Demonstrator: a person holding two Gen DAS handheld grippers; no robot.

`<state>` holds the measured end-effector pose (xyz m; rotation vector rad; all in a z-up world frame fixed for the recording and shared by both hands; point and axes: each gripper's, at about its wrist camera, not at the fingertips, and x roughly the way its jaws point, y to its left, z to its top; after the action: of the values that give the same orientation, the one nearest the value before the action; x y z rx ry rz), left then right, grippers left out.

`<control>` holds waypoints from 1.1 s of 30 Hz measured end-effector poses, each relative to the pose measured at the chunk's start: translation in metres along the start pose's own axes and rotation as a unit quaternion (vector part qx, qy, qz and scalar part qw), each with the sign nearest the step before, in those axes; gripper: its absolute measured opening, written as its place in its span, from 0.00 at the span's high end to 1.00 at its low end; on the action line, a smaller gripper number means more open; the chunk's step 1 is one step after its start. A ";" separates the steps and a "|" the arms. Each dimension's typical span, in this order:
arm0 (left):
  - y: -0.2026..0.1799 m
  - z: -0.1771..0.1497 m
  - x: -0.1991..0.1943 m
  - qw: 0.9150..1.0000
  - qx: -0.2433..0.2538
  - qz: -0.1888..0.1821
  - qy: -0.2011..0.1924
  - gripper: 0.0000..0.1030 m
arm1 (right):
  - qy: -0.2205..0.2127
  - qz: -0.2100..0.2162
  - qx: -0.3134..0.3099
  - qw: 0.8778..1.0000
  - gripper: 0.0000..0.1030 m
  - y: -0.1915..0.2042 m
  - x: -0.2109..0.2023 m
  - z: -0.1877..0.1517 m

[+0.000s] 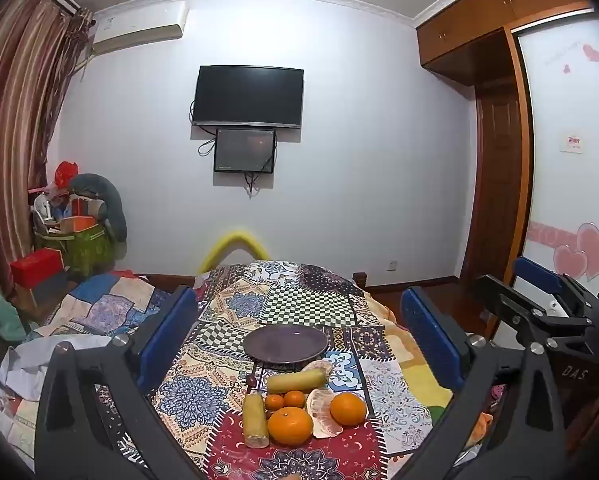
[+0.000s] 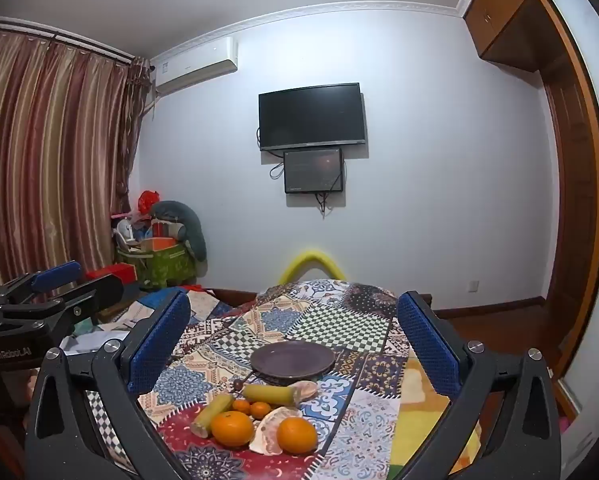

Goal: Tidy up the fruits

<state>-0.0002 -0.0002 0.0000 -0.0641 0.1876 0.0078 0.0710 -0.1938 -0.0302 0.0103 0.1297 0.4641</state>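
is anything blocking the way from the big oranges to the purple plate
Partly. The empty round purple plate lies behind the fruit pile. Between it and the two large oranges lie two small tangerines, a yellow banana piece and peeled segments. Lifting over them looks clear.

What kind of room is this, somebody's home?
Most likely a bedroom in a home: a wall-mounted television, striped curtains and a built-in wardrobe, with a patchwork cloth spread under the fruit.
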 end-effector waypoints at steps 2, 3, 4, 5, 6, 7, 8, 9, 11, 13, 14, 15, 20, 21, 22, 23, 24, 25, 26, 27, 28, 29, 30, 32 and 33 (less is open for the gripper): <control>0.000 0.000 0.000 1.000 0.000 0.000 -0.001 0.00 | 0.002 0.002 0.000 1.000 0.00 0.001 0.000 -0.001; 0.000 0.000 0.000 1.000 0.000 0.001 0.000 0.00 | 0.002 0.002 0.000 1.000 0.00 0.001 0.000 -0.001; 0.000 0.000 0.000 1.000 0.000 0.001 -0.001 0.00 | 0.002 0.001 -0.001 1.000 0.00 0.002 0.000 -0.001; 0.000 0.000 0.000 1.000 0.000 0.002 -0.001 0.00 | 0.001 0.000 -0.002 1.000 0.00 0.003 0.000 -0.002; 0.000 0.000 0.001 1.000 0.000 0.002 -0.001 0.00 | 0.001 -0.001 -0.002 1.000 0.00 0.003 -0.001 -0.002; 0.001 0.000 0.001 1.000 -0.001 0.002 0.000 0.00 | 0.004 0.001 0.002 1.000 0.00 -0.001 -0.001 -0.001; 0.000 0.000 0.001 1.000 0.001 0.001 -0.001 0.00 | 0.004 0.002 0.002 1.000 0.00 -0.001 -0.001 0.000; 0.000 0.000 0.001 1.000 0.002 0.001 -0.002 0.00 | 0.003 0.002 0.003 1.000 0.00 -0.001 -0.001 0.000; 0.000 0.000 0.001 1.000 0.002 0.002 -0.002 0.00 | 0.001 0.001 0.002 1.000 0.00 -0.002 -0.002 0.002; 0.000 -0.001 0.001 1.000 0.001 0.000 -0.002 0.00 | 0.001 -0.002 0.002 1.000 0.00 -0.001 -0.002 0.000; -0.001 -0.001 0.001 1.000 0.001 0.000 -0.002 0.00 | 0.000 -0.002 0.002 1.000 0.00 0.000 -0.003 0.001; -0.001 0.000 0.001 1.000 0.002 -0.001 -0.002 0.00 | -0.001 -0.002 0.002 1.000 0.00 0.000 -0.003 0.001; 0.000 -0.001 0.003 1.000 0.002 -0.003 -0.002 0.00 | -0.001 -0.002 0.007 1.000 0.00 -0.002 0.000 -0.003; 0.000 0.000 0.003 1.000 0.003 -0.002 -0.002 0.00 | -0.001 -0.002 0.007 1.000 0.00 -0.002 0.000 -0.003; 0.000 0.000 0.003 1.000 0.003 -0.002 -0.002 0.00 | -0.001 -0.002 0.007 1.000 0.00 -0.002 0.000 -0.004; 0.000 0.000 0.003 1.000 0.003 -0.003 -0.002 0.00 | -0.001 -0.002 0.007 1.000 0.00 -0.002 0.000 -0.003; 0.000 0.000 0.003 1.000 0.003 -0.003 -0.002 0.00 | 0.000 -0.002 0.008 1.000 0.00 -0.003 0.000 -0.003; -0.001 -0.001 0.003 1.000 0.003 -0.003 -0.002 0.00 | 0.000 -0.002 0.007 1.000 0.00 -0.003 0.001 -0.003; -0.001 -0.001 0.003 1.000 0.003 -0.003 -0.002 0.00 | 0.001 -0.002 0.008 1.000 0.00 -0.003 0.001 -0.002; -0.001 -0.001 0.003 1.000 0.004 -0.002 -0.002 0.00 | 0.001 -0.001 0.008 1.000 0.00 -0.003 0.001 -0.002; -0.001 -0.001 0.003 1.000 0.004 -0.002 -0.002 0.00 | 0.001 -0.001 0.008 1.000 0.00 -0.003 0.002 -0.001; -0.001 -0.001 0.003 1.000 0.004 -0.002 -0.002 0.00 | 0.001 -0.001 0.008 1.000 0.00 -0.004 0.001 -0.001; -0.001 0.000 0.002 1.000 0.004 -0.003 -0.002 0.00 | 0.001 -0.001 0.009 1.000 0.00 -0.004 0.002 -0.001; -0.002 0.001 0.001 1.000 0.004 -0.003 -0.002 0.00 | 0.001 0.000 0.009 1.000 0.00 -0.004 0.001 -0.002; -0.002 0.000 0.001 1.000 0.004 -0.003 -0.002 0.00 | 0.001 0.000 0.009 1.000 0.00 -0.004 0.001 -0.001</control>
<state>0.0012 -0.0018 0.0004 -0.0557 0.1844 0.0016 0.0733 -0.1972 -0.0314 0.0269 0.1365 0.4627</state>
